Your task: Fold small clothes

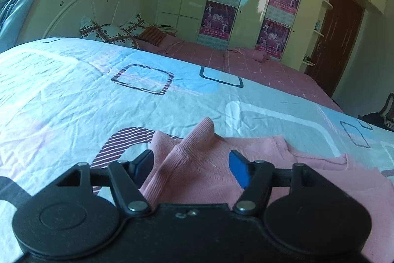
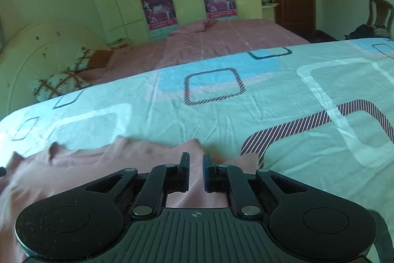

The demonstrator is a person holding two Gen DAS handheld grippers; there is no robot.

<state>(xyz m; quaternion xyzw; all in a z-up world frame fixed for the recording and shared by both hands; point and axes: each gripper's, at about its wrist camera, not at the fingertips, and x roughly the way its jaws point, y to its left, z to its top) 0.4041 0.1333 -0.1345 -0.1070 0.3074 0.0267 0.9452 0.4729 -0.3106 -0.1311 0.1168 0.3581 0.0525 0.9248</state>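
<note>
Pink knit top [image 1: 211, 164] lies on the patterned bedsheet [image 1: 73, 95], directly under and just ahead of both grippers. Left view: a ribbed fold [image 1: 197, 137] stands up in a ridge between and just beyond the fingers. Left gripper [image 1: 190, 166] is released, jaws wide apart, nothing pinched; fabric only passes beneath them.

Right gripper [image 2: 196, 171]: jaws drawn nearly together, a narrow gap showing. Pink cloth sits under and in front of the tips, and I cannot tell if any is caught between the pads. Blur on the cloth at the far left of this view.

Risks, as judgement:
- The raised ridge is unpinned; it may flop back or settle crooked since the left jaws are off it.
- If the right pads do hold a thin layer, lifting drags the whole top and wrecks the fold.
- The sheet is already wrinkled; a low pinch could grab the sheet along with the knit.
- The hem near the right gripper looks uneven, so the next fold may go skewed.
</note>
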